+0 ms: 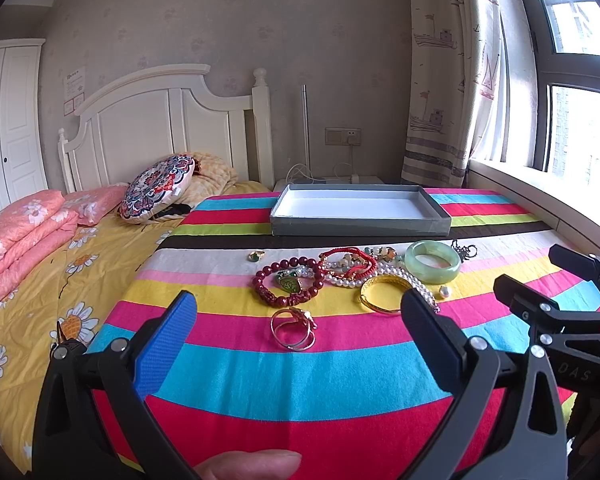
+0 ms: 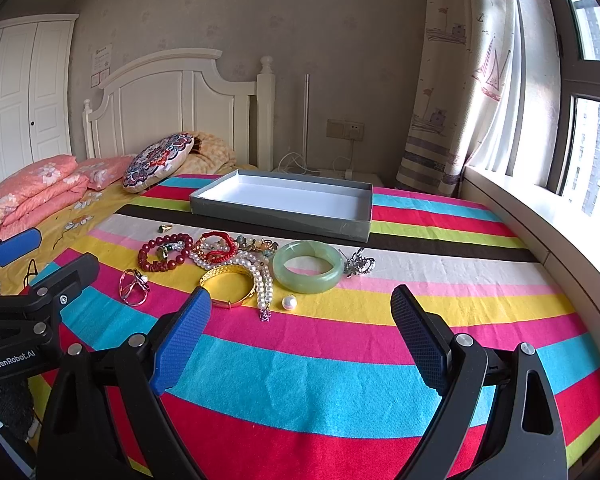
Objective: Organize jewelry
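Jewelry lies in a loose heap on a striped cloth [image 1: 300, 380]. A green jade bangle [image 1: 432, 261] [image 2: 308, 266], a gold bangle [image 1: 382, 293] [image 2: 229, 284], a dark red bead bracelet [image 1: 288, 280] [image 2: 162, 254], a red cord bracelet [image 1: 350, 263], pearl strands [image 2: 260, 280], a wire ring [image 1: 294, 328] [image 2: 134, 286], a loose pearl [image 2: 289, 302] and a silver brooch [image 2: 358, 264] are there. Behind them stands an empty grey tray [image 1: 360, 226] [image 2: 280, 216]. My left gripper [image 1: 300, 310] hangs open before the wire ring. My right gripper [image 2: 302, 306] is open too, near the pearl.
The cloth covers a raised surface beside a bed with a yellow flowered sheet [image 1: 60, 280], pink folded quilts [image 1: 24, 232] and a round patterned cushion [image 1: 158, 188]. A window sill [image 2: 540, 208] and curtain [image 1: 448, 80] run along the right. A fingertip [image 1: 252, 466] shows at the bottom.
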Available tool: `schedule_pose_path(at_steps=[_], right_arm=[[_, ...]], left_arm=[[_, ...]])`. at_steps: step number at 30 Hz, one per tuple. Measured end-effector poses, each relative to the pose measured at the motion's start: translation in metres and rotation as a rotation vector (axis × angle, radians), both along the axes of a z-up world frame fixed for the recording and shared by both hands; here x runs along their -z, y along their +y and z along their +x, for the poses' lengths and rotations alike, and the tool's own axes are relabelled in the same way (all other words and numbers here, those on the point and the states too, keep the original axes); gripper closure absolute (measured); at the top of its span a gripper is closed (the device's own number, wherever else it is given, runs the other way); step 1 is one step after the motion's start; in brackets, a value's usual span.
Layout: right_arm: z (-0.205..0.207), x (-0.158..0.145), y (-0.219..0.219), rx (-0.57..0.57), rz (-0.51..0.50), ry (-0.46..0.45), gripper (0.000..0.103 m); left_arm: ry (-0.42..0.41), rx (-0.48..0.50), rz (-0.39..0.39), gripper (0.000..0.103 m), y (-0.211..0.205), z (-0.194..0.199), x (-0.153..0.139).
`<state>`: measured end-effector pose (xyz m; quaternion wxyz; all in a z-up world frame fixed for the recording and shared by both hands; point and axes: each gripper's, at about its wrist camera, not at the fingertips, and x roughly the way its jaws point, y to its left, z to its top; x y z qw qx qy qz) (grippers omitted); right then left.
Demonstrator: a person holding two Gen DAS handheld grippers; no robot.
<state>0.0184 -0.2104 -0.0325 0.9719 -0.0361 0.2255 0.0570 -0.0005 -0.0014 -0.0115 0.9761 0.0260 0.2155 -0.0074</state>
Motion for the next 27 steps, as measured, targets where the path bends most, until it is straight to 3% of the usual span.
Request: schedule_pose_path(at_steps=[27], right_arm=[[0.0022, 0.0002, -0.0008, 0.0, 0.002, 0.003, 0.015]], left_arm=[[-0.001, 0.039, -0.003, 0.002, -0.0024, -0.0003, -0.0059]])
